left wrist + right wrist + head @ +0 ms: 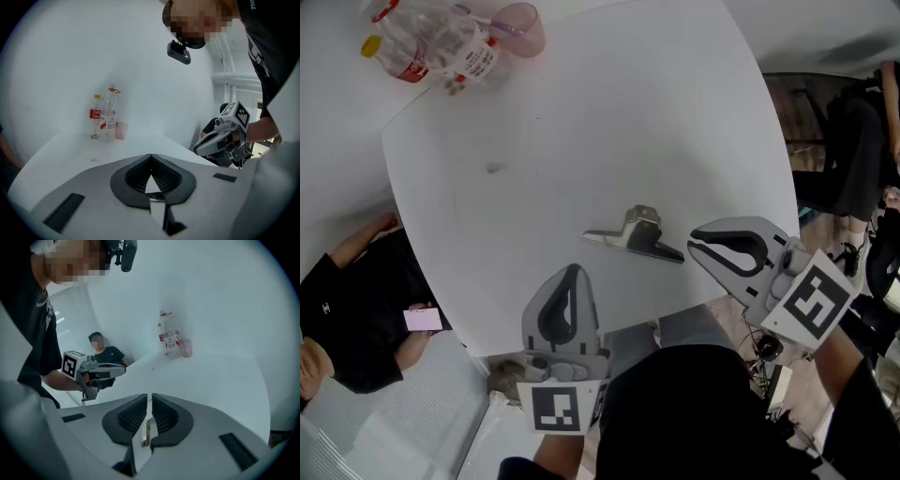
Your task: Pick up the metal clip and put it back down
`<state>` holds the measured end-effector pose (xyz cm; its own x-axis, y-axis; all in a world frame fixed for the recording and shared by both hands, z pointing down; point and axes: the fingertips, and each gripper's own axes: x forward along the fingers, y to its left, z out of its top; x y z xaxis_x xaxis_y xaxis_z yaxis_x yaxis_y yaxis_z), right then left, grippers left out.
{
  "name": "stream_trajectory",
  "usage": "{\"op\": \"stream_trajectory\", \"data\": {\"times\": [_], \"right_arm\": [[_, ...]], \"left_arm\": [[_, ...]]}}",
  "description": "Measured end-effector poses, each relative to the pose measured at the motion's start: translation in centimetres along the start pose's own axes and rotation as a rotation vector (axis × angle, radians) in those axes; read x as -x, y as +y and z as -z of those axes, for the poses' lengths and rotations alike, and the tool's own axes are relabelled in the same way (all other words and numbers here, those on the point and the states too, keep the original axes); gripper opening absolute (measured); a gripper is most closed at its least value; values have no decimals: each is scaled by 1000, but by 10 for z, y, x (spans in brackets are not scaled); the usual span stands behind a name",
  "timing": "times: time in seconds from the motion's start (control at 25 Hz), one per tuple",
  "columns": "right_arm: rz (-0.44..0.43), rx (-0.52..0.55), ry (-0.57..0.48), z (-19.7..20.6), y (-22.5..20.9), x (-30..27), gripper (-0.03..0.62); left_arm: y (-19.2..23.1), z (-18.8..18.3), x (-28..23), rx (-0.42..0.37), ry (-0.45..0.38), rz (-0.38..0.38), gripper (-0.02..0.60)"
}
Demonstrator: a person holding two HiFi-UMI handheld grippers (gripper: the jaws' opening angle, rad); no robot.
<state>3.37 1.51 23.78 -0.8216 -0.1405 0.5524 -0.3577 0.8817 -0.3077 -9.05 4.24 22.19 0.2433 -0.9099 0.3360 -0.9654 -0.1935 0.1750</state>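
The metal clip (635, 237) is laid near the white table's (581, 112) near edge, with bare tabletop seen beyond it. The left gripper (573, 272) and right gripper (694, 246) are held just short of it, jaws together on nothing. Bottles (431, 42) are stood far left. The clip is shown plainly only in the head view.

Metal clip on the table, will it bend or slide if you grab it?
The metal clip looks shiny and solid, so it is probably stiff, not bendy. Its smooth surface may be slippery. It rests low and wide on the table, so it likely won't roll.
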Motion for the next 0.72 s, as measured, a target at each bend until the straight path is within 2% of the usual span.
{"op": "stream_trajectory", "data": {"times": [0.12,0.52,0.64,0.72], "right_arm": [[-3,-9,21,5,-3,-8,21],[-47,-43,56,26,-9,-29,28],[-56,-51,74,33,-9,-34,107],[-63,-56,77,34,-9,-37,109]], "left_arm": [[9,14,3,13,42,-31,20],[10,42,-9,32,90,-37,20],[8,43,-13,58,78,-32,20],[8,42,-14,56,72,-32,20]]}}
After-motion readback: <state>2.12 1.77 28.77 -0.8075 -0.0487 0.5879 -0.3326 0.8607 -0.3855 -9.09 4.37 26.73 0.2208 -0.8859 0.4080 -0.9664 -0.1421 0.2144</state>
